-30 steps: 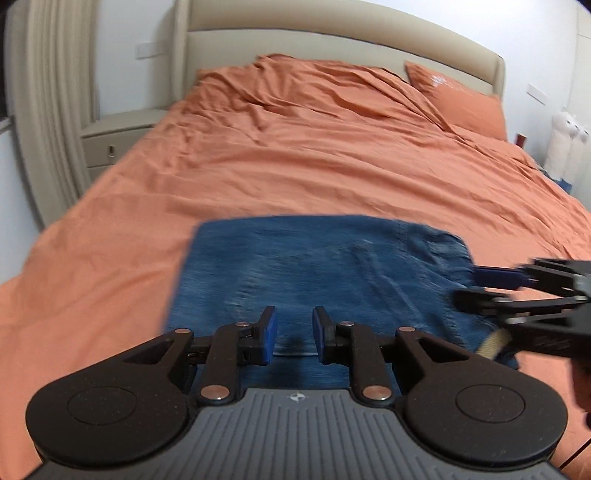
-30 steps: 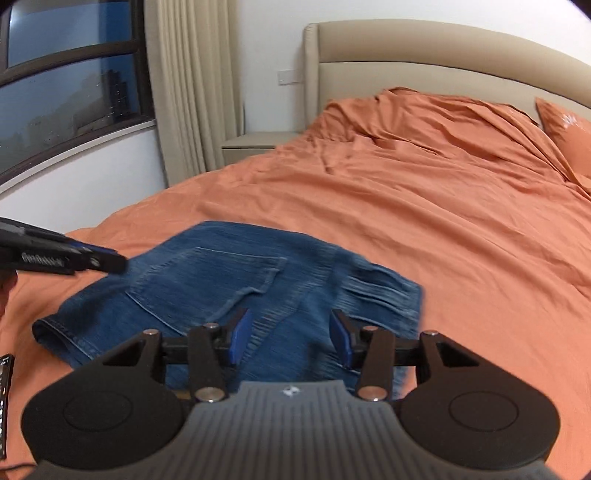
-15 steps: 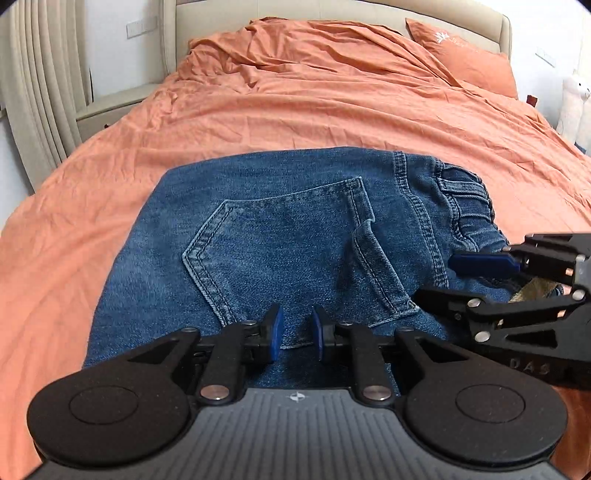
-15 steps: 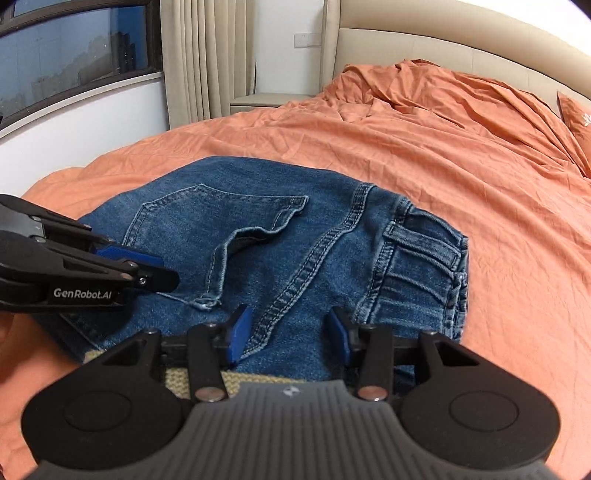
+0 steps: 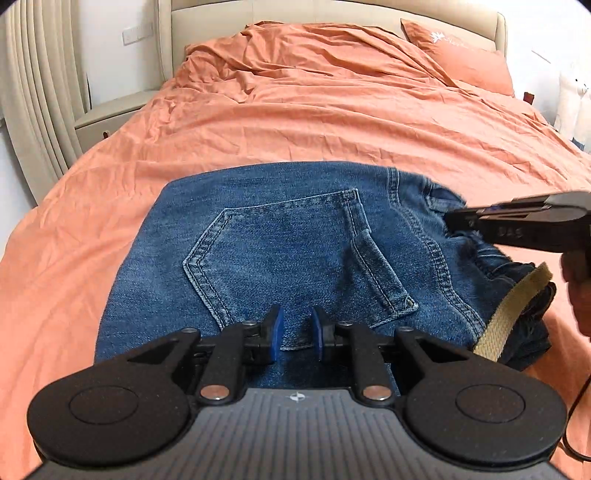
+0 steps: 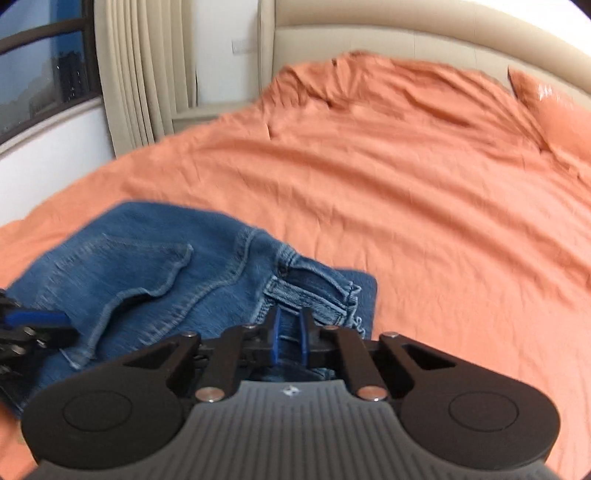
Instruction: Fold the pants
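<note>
Folded blue jeans [image 5: 295, 240] lie on the orange bed, back pocket up, with the waistband to the right. My left gripper [image 5: 297, 332] hovers low over their near edge. Its jaws stand narrowly apart, with denim showing in the gap but nothing pinched. My right gripper [image 6: 289, 332] is shut on the jeans' [image 6: 147, 266] waistband [image 6: 314, 291], which bunches up around its pads. From the left wrist it appears as a closed black beak [image 5: 448, 221] at the waistband, held by a hand [image 5: 580, 288]. A beige inner band [image 5: 513, 306] shows at the folded corner.
The orange sheet [image 5: 332, 122] stretches wrinkled to a pillow [image 5: 461, 55] and a beige headboard [image 6: 406, 33]. A nightstand [image 5: 110, 114], curtains [image 5: 37, 92] and a window [image 6: 37, 74] stand to the left. A white plush toy [image 5: 570, 96] is at the right.
My right gripper moved to the right onto the waistband and closed on it. My left gripper sank closer to the jeans early on, then held still with the same narrow gap.
</note>
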The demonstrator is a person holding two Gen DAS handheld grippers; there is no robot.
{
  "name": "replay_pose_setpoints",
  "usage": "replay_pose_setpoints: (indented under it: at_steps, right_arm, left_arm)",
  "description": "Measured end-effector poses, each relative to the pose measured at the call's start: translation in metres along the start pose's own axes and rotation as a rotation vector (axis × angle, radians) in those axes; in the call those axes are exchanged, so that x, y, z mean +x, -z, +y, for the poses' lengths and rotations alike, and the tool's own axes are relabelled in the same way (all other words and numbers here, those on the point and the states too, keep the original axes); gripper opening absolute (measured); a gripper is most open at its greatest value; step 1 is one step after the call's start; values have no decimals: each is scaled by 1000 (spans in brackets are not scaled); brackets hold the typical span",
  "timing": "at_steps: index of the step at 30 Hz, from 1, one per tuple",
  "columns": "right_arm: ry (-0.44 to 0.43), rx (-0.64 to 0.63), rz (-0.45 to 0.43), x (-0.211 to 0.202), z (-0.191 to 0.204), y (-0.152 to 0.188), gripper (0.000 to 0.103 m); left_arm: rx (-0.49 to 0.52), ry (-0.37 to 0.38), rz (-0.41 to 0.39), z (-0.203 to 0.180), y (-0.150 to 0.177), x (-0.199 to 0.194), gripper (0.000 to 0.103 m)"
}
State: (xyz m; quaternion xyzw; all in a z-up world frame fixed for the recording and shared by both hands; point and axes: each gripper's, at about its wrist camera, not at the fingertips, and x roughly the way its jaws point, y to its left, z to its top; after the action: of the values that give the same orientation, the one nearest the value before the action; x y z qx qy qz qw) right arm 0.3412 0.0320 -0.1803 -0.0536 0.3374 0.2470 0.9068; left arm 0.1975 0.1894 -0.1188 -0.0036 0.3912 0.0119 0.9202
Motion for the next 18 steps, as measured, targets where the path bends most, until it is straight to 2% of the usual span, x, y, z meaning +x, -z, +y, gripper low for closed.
replay_pose_setpoints:
  at_steps: [4,6,8,10,11,14,18]
  right_arm:
    - [-22,63,18,7,-10,0,0]
    - [-19,51,32,2,-6,-7,0]
    - [-30,51,22,-12,-3,-12,7]
    - [-39,48,-12,-34,0,-16,34]
    - [-44,43,-36,-49,2,-18,39]
    - [-40,24,-88,-95,9,-22,45]
    - [-43,11,-161,-160,19,-18,63]
  left_arm:
    - [-6,-1,8,0,-4,-2,24]
    - [-6,0,11,2,-7,-9,34]
    - [1,-4,0,4,-11,-20,36]
    - [23,-22,-28,4,-14,-39,36]
    - [32,-40,-46,5,-16,-50,36]
    - [45,-87,-110,9,-20,-89,37]
    - [52,-133,-197,9,-23,-151,45]
